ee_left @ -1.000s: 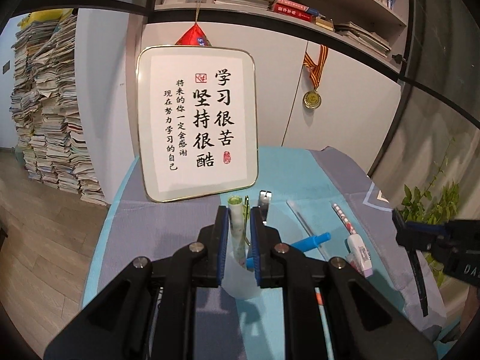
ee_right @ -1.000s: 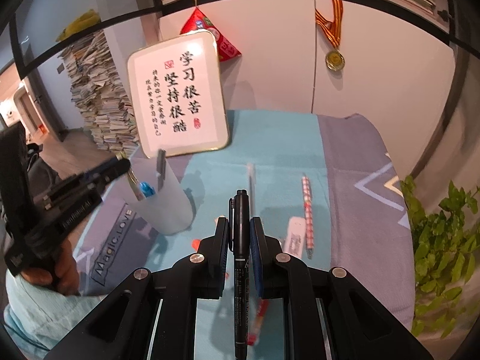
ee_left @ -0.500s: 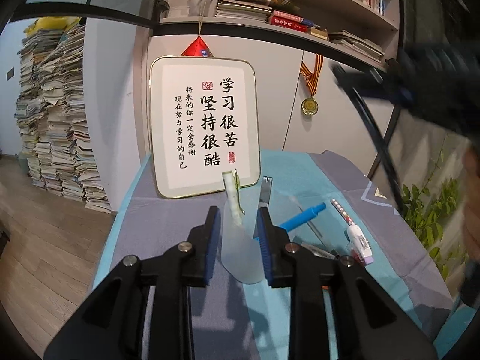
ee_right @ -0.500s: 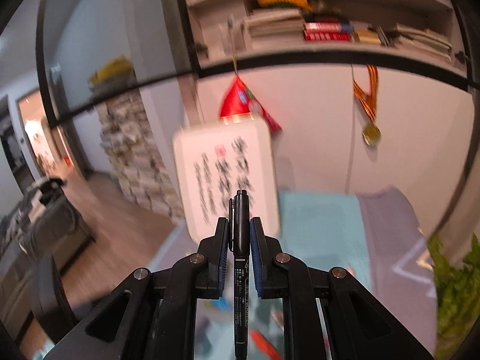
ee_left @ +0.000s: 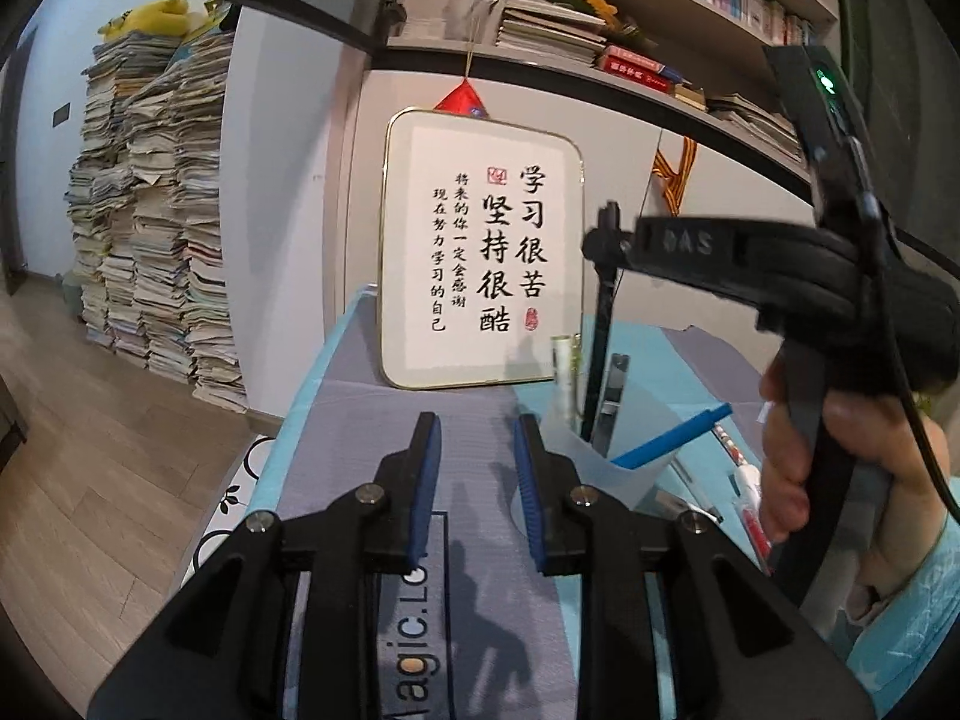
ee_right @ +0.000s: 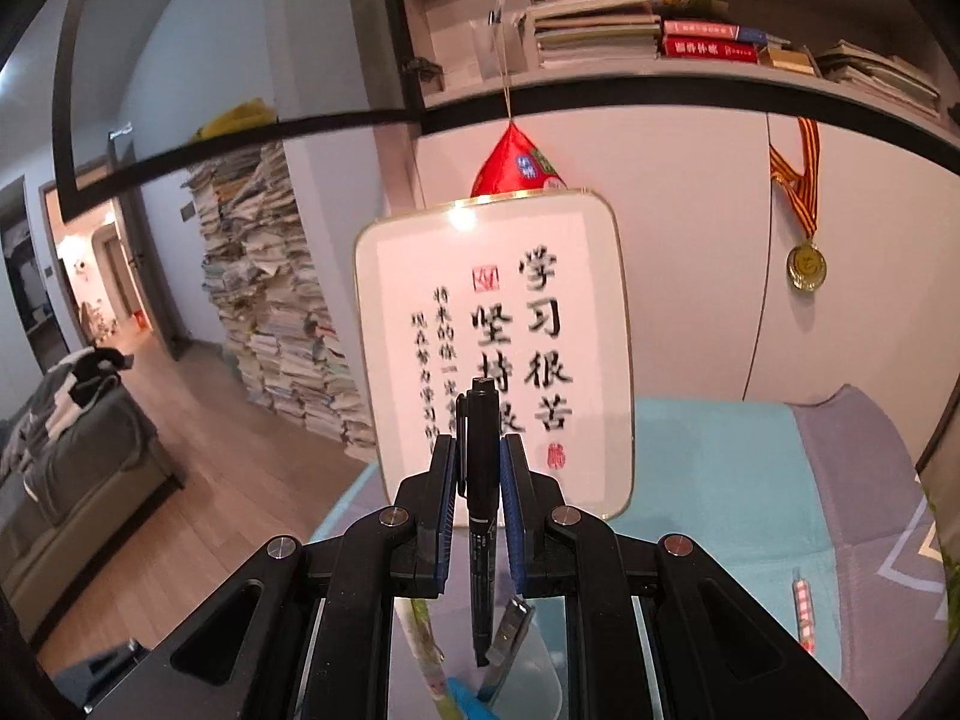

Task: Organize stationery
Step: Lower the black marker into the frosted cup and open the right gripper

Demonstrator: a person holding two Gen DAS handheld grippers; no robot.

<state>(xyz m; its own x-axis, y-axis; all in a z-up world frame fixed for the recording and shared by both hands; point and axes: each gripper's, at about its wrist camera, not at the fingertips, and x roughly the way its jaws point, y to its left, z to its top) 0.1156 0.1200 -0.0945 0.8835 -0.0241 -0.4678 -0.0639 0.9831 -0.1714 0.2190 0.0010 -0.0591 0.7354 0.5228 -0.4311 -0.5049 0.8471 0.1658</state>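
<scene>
A translucent pen cup (ee_left: pixel 606 468) stands on the cloth-covered table, holding a blue pen (ee_left: pixel 675 435), a pale green pen (ee_left: pixel 563 372) and a metal-tipped item (ee_left: pixel 613 396). My left gripper (ee_left: pixel 477 480) is open and empty, just left of the cup. My right gripper (ee_right: pixel 475 468) is shut on a black marker (ee_right: pixel 480 510), held upright with its lower end hanging over the cup (ee_right: pixel 528 678). In the left wrist view the marker (ee_left: pixel 600 330) hangs straight down into the cup's mouth from the right gripper (ee_left: pixel 606 240).
A framed calligraphy board (ee_left: pixel 480 252) leans against the wall behind the cup. A patterned pen (ee_right: pixel 803 615) and a correction tape (ee_left: pixel 747 483) lie on the cloth right of the cup. Stacks of paper (ee_left: pixel 150 210) stand on the floor at left.
My left gripper has let go of the cup and opened, shifting left. My right gripper has swung over and brought the black marker down above the cup's mouth.
</scene>
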